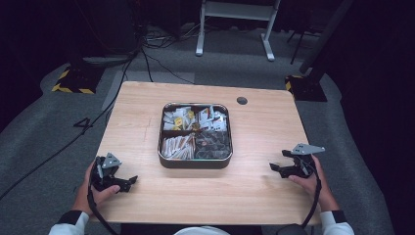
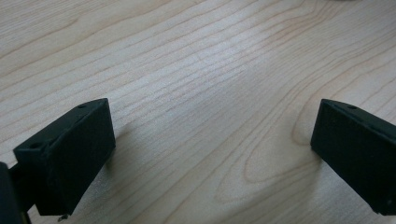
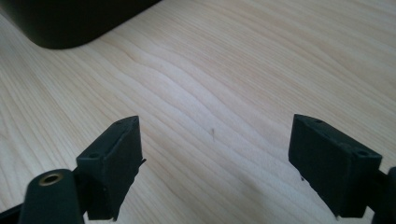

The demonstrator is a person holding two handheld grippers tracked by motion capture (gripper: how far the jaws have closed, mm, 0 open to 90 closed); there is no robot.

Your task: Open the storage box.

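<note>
High view: divided tray [image 1: 195, 163] of packets mid-bench [image 1: 254, 191], well apart from and between left gripper [image 1: 128, 183] and right gripper [image 1: 277, 168]; writing on packets too small to read.

Left gripper view: fingers [image 2: 70, 158] spread wide, holding nothing, over bare wood.

Right gripper view: fingers [image 3: 114, 163] likewise wide, empty; tray's dark wall [image 3: 70, 23] beyond, up-left.

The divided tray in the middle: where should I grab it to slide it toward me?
Grip the tray's near rim from the person's side, probably with the open right gripper, one jaw inside, one outside. The wall there looks upright and thin.
</note>
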